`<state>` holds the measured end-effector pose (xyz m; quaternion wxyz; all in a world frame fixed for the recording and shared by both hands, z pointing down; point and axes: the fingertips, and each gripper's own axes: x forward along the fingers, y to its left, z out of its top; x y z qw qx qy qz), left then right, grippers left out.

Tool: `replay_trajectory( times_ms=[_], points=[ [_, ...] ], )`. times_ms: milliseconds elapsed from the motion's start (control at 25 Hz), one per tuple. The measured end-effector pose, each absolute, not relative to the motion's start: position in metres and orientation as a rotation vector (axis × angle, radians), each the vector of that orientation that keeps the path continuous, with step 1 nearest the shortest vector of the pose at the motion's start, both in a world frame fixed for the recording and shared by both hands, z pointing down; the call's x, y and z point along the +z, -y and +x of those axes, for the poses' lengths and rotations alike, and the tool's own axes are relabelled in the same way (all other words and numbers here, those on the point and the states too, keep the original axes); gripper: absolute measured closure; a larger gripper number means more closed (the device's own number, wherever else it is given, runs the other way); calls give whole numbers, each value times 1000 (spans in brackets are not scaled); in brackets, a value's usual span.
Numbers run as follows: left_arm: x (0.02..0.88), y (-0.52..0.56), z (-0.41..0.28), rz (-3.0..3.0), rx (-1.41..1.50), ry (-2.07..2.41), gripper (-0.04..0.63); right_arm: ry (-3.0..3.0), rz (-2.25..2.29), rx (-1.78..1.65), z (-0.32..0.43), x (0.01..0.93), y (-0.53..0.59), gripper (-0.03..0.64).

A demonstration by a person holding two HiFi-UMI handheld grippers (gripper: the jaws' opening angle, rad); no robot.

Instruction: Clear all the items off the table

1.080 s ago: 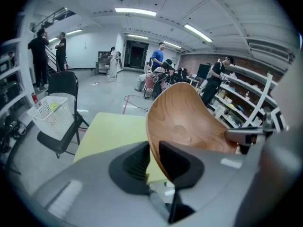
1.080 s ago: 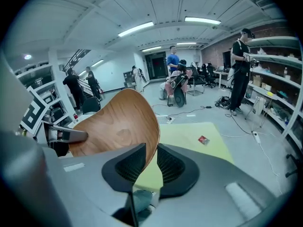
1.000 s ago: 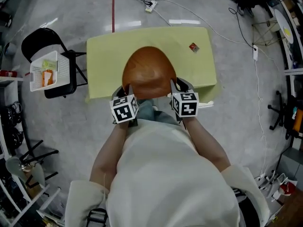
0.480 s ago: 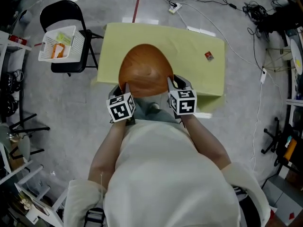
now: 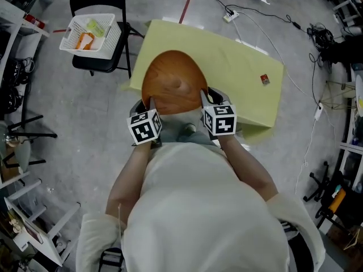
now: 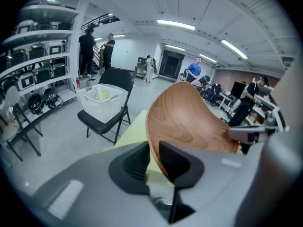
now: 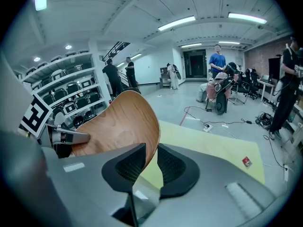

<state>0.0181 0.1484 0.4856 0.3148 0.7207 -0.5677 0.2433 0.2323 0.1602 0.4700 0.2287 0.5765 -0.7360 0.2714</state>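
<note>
The wooden bowl [image 5: 173, 84] is pinched at opposite rims, the left gripper [image 6: 154, 150] and right gripper [image 7: 151, 151] each clamped on its thin wall, and held over the yellow table's [image 5: 238, 75] near edge, presumably so its width is balanced.

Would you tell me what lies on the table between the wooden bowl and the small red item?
Nothing: in the head view, only bare yellow table shows between the wooden bowl and the small red item.
</note>
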Motion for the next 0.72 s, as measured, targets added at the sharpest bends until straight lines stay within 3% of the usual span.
replay_trajectory(
  times_ms=[720],
  points=[
    [470, -70, -157, 1788, 567, 1601, 532, 2081, 1439, 683, 57, 455, -58, 538]
  ],
)
